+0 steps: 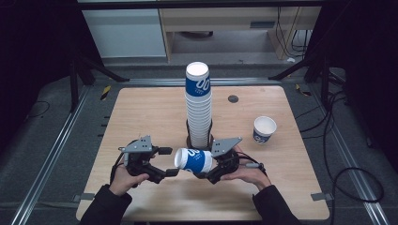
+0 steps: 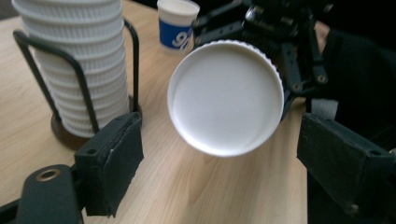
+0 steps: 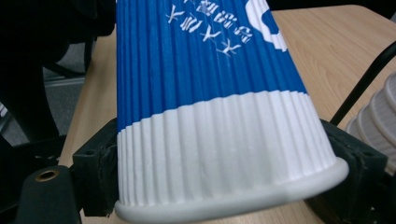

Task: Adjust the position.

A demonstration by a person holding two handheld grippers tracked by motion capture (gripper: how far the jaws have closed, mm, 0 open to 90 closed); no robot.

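At lower centre of the high view, the right gripper (image 1: 205, 175) clamps 1 blue-and-white cup (image 1: 194, 160) sideways; the left gripper (image 1: 170, 161), jaws spread, faces it, released.

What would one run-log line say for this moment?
right hand-held gripper: shut on blue-and-white paper cup, sideways | left hand-held gripper: open, off cup | cup stack: upright in holder

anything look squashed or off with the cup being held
Yes: the blue-and-white cup lies on its side in the right tool, and its rim end is pressed into a flat oval between the pads. The left tool stands open, clear of it.
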